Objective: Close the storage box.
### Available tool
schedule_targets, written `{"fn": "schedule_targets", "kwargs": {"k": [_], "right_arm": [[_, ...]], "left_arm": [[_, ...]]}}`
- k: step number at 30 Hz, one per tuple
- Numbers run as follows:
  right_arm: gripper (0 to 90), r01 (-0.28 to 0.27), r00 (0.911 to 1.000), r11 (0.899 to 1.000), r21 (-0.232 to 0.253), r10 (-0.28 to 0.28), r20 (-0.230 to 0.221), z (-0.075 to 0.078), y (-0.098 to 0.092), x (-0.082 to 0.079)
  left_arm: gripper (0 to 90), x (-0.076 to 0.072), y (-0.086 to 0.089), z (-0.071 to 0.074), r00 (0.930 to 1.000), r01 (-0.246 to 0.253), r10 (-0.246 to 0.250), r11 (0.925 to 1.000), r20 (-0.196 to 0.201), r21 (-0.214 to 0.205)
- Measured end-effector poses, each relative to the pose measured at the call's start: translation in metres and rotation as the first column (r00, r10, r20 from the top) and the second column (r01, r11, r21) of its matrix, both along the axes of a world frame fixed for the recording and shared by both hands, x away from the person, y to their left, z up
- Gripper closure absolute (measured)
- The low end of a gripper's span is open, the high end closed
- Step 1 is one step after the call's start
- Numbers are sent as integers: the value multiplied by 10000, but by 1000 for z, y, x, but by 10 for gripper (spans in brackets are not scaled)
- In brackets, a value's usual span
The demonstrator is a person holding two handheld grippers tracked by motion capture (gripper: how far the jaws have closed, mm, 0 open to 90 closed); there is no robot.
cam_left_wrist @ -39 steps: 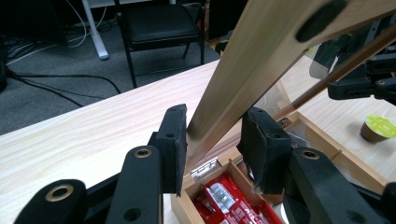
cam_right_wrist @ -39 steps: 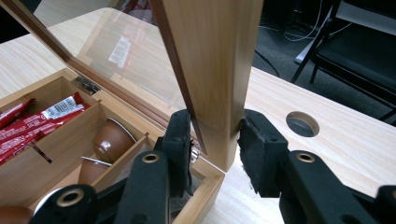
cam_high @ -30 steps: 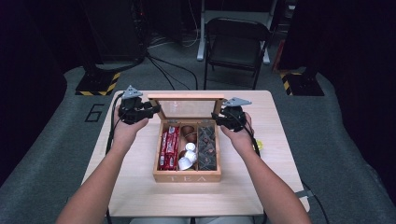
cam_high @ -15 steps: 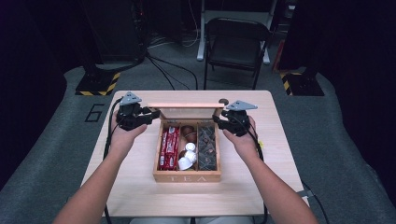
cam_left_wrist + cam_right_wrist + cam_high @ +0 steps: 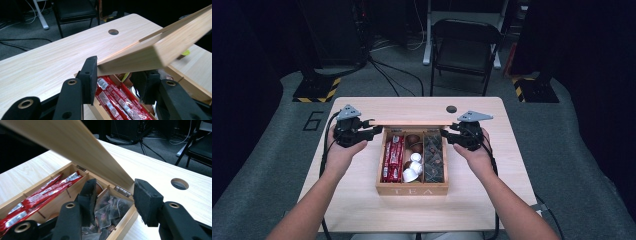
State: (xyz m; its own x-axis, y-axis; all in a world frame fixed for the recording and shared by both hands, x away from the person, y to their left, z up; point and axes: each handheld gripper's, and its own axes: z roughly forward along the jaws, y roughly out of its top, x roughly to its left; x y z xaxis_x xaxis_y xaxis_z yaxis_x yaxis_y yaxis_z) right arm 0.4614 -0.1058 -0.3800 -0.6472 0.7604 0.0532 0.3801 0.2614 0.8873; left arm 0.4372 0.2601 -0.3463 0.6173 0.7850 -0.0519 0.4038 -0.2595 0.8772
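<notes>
The wooden tea box [image 5: 412, 189] sits mid-tabletop [image 5: 362, 205], its lid [image 5: 412, 122] raised. Each hand-held gripper — left [image 5: 371, 128], right [image 5: 446, 134] — flanks a lid end, jaws just opening, pads apart and off the wood.

Bright, even overhead light on table [image 5: 362, 200], dark surroundings, soft high view w/ slight blur.

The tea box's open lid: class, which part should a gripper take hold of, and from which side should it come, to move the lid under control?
Grip the lid at a short side edge near its free corner, coming in from the box's side. The lid is a thin flat board hinged along the back, so its ends overhang with room for jaws above and below. The left gripper already straddles one end there.
</notes>
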Motion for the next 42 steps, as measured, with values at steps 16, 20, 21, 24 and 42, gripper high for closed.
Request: {"fn": "schedule_targets", "kwargs": {"k": [16,20,21,24,42], "right_arm": [[497,-522,9982,9986,76,519,291,15,-3,-32],[497,-575,9978,9983,129,570,346,15,-4,-41],[496,-617,9974,9981,71,614,364,14,-4,-42],[496,-672,9967,9977,-63,674,446,12,-4,-47],[498,-731,9971,9973,-61,732,215,1,-7,-63]], "left_arm": [[558,-22,4,-7,9993,354,-353,9993,-91,133],[558,-28,3,-11,9992,411,-410,9988,-41,268],[558,-30,3,-12,9991,411,-410,9988,-59,282],[555,-33,4,-15,9988,477,-474,9983,-114,348],[529,-52,5,-24,9975,701,-697,9969,-112,362]]}}
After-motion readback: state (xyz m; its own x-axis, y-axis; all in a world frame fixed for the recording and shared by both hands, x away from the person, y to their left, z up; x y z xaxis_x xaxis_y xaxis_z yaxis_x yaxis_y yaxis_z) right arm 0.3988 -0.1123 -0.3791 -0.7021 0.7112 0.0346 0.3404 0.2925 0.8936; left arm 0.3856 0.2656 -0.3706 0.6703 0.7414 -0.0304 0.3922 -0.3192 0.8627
